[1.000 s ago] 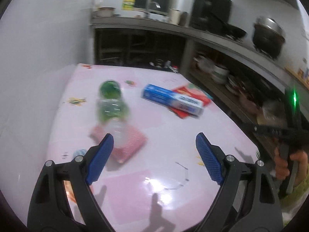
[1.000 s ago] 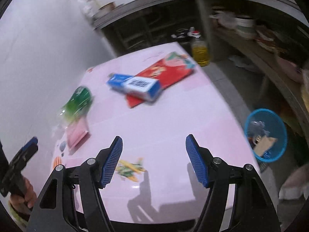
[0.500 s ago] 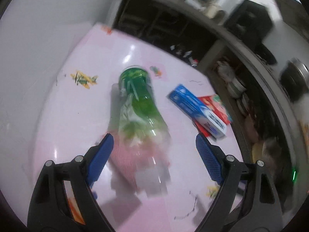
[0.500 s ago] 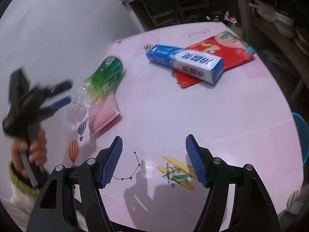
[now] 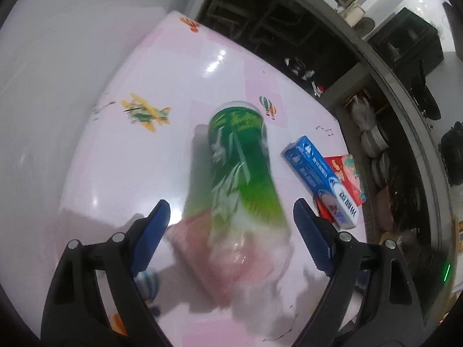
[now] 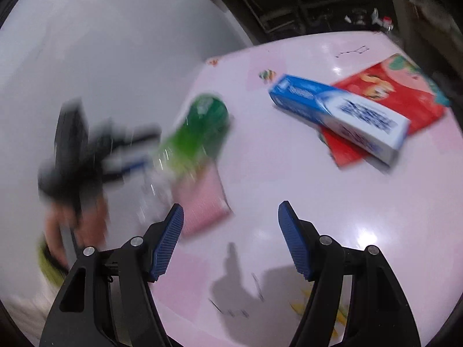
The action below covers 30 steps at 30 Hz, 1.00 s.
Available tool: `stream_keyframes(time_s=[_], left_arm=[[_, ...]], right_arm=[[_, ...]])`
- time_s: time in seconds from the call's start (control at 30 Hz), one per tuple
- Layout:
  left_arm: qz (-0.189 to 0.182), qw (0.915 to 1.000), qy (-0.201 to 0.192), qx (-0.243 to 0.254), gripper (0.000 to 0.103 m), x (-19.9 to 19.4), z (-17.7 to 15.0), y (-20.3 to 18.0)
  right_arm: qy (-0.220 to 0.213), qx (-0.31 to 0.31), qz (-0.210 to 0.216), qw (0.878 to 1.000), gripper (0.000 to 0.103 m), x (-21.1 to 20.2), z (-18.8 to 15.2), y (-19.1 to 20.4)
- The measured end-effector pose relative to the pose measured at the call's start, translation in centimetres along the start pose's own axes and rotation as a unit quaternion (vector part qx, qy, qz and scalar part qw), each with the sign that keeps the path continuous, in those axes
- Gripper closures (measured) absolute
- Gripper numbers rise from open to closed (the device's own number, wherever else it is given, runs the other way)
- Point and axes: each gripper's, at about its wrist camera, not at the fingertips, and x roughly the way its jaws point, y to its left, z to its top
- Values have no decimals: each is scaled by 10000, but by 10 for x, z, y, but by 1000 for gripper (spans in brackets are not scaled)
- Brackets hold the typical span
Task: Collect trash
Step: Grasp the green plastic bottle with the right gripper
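A clear plastic bottle with a green label (image 5: 240,167) lies on the pink table (image 5: 121,173), its neck end resting on a flat pink packet (image 5: 202,240). My left gripper (image 5: 231,231) is open, its blue pads on either side of the bottle's neck end, not touching. The bottle (image 6: 199,127) and the pink packet (image 6: 202,199) also show in the right wrist view, blurred, with the left gripper (image 6: 127,150) at the bottle's left. My right gripper (image 6: 230,237) is open and empty above the table, right of the packet.
A blue and white toothpaste box (image 6: 341,115) lies on a red flat package (image 6: 385,98) at the table's right; both show in the left wrist view (image 5: 324,182). A white wall (image 5: 58,57) runs along the table's left. Dark kitchen shelves (image 5: 376,133) stand behind and right.
My left gripper has moved in over the bottle, which now lies between its open pads. My right gripper has swung left toward the bottle and packet.
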Motion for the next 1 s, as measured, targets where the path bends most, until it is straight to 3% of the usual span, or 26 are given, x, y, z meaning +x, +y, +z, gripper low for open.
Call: stream_keyframes(time_s=[0.07, 0.2, 0.3, 0.57, 1.0], left_arm=[[-17, 9998, -189, 64, 20, -15, -16, 5], [-182, 9986, -436, 215, 20, -41, -49, 6], [-312, 9974, -477, 449, 20, -50, -69, 3], [-290, 9977, -80, 613, 20, -28, -108, -1], [-183, 9980, 24, 602, 20, -26, -135, 10]], right_arm=[[123, 249, 345, 9990, 37, 13, 19, -1], [912, 555, 746, 9915, 36, 66, 55, 11], [1211, 580, 781, 9879, 32, 92, 66, 25], [1614, 253, 325, 9860, 29, 133, 73, 54], [1804, 880, 900, 9755, 37, 152, 68, 40]])
